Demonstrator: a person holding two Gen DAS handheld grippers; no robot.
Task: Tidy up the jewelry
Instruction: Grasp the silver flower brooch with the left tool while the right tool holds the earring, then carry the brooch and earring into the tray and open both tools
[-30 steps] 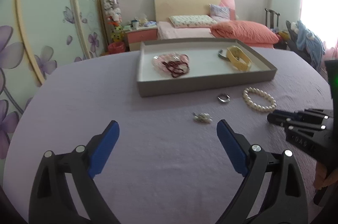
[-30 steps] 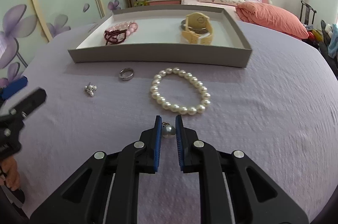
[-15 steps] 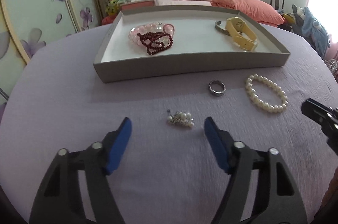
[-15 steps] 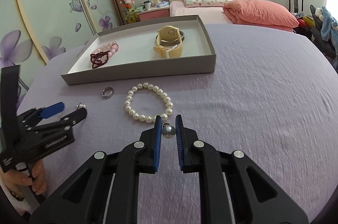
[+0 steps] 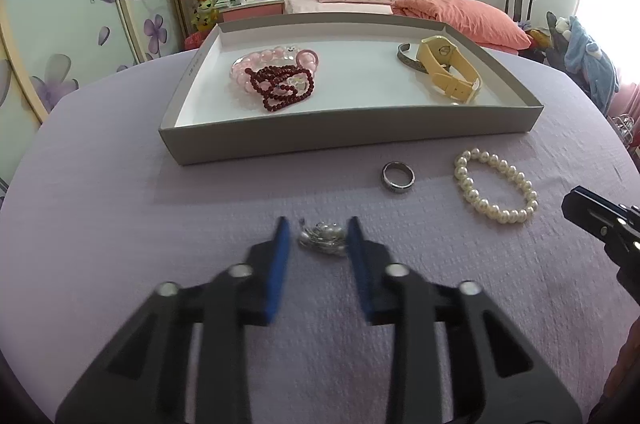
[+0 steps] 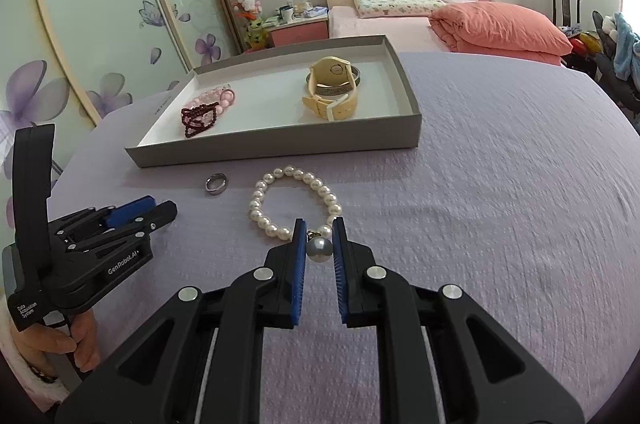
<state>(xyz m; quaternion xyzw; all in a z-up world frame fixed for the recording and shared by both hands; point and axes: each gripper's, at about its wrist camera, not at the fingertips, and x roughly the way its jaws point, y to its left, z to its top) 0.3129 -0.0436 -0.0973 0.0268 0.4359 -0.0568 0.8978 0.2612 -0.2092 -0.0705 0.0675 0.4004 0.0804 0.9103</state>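
My left gripper (image 5: 316, 238) has narrowed sharply from the wide spread it showed a moment ago: its blue pads now stand just either side of the small silver-and-pearl cluster earring (image 5: 323, 239) lying on the lilac textured cloth (image 5: 120, 224), but a sliver of gap shows on each side, so I judge it not yet clamped. My right gripper (image 6: 319, 248) stays pinched on the round grey pearl drop pendant (image 6: 319, 249), held clear above the cloth. Just past those fingertips lies the white pearl bead bracelet (image 6: 294, 202), and beside it toward the left the plain silver band ring (image 6: 216, 182), both short of the near wall of the shallow grey cardboard tray (image 5: 352, 140). Inside the tray, the pink bead bracelet with dark red bead strand (image 5: 276, 80) sits toward its left end, the cream strap watch (image 5: 448, 68) and metal bangle toward its right. I reckon both small pieces can soon go into the tray together; the loose cluster may slip as the pads meet it
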